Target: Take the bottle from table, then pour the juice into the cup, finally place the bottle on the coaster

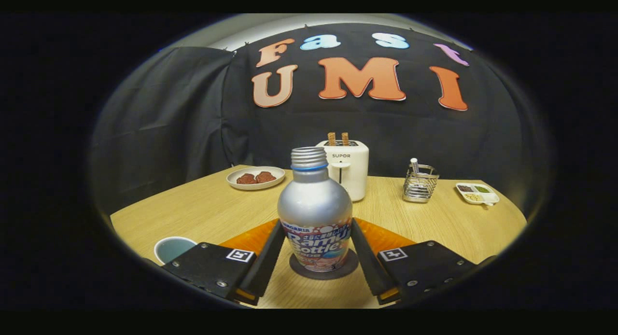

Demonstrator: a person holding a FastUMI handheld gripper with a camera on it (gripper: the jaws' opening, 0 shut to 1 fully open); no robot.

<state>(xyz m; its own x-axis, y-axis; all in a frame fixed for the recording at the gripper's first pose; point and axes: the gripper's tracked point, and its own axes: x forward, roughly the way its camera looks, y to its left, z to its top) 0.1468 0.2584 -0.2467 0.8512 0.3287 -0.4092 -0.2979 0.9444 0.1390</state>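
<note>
Two black fingers [270, 258] of our gripper [316, 258] flank the silver bottle [315, 209]; we see the jaws set narrowly against its labelled sides. Our bottle stands upright, uncapped, on the dark round coaster [300, 271]. Near the left finger sits a pale cup [171, 248]. Beyond, on the table [203, 209], we note a plate [256, 177], toaster [350, 168], wire caddy [420, 183] and divided dish [478, 193].

Bottle [315, 214] stands on coaster [324, 269] between the tongs [316, 248], cup [173, 248] left, toaster [346, 168] behind.
</note>
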